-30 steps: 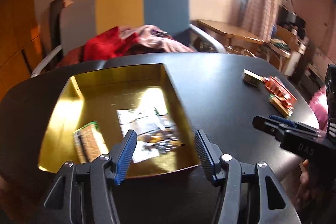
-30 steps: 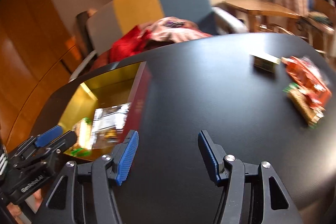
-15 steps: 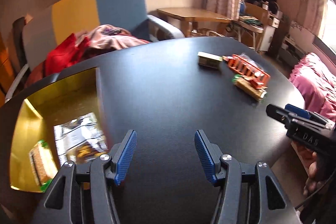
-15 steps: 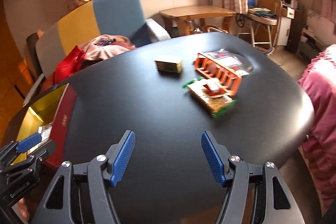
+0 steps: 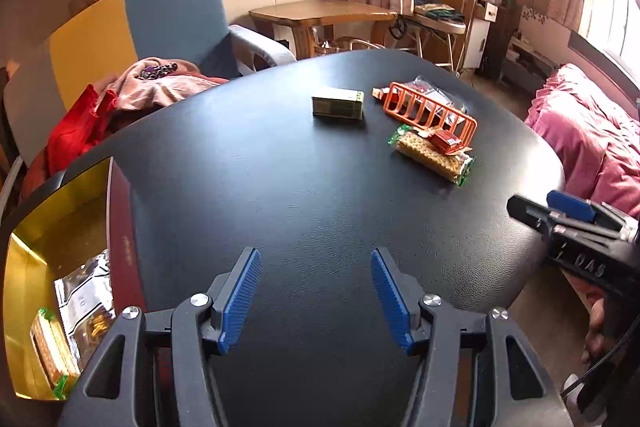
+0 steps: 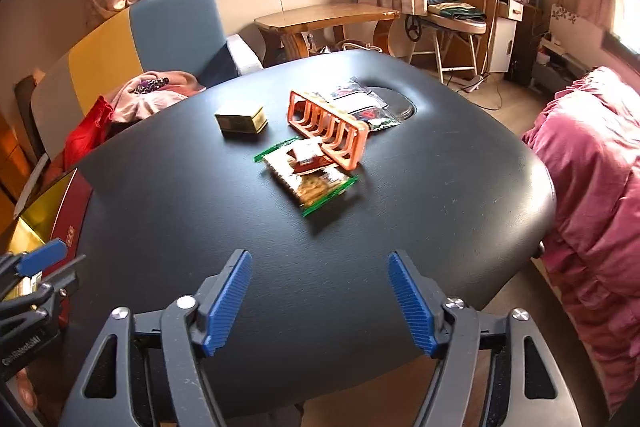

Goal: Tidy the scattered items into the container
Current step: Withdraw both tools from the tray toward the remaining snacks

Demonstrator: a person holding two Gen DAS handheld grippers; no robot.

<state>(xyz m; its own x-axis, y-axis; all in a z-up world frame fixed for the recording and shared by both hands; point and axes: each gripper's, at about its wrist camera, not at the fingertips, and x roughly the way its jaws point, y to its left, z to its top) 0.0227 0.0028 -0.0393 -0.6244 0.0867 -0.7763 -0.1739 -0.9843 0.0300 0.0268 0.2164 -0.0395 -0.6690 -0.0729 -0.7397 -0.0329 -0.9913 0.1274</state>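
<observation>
Both wide and empty: left tongs (image 5: 316,297), right tongs (image 6: 320,303), aimed at cracker pack (image 6: 310,181) mid-tabletop (image 6: 440,195), likely next pick for gold box (image 5: 36,247).

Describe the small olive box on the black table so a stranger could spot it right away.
On the black table, look at the far cluster of loose items. The olive box stands alone at the cluster's left end, apart from the orange rack and cracker packet. It is the only plain rectangular carton there.
</observation>
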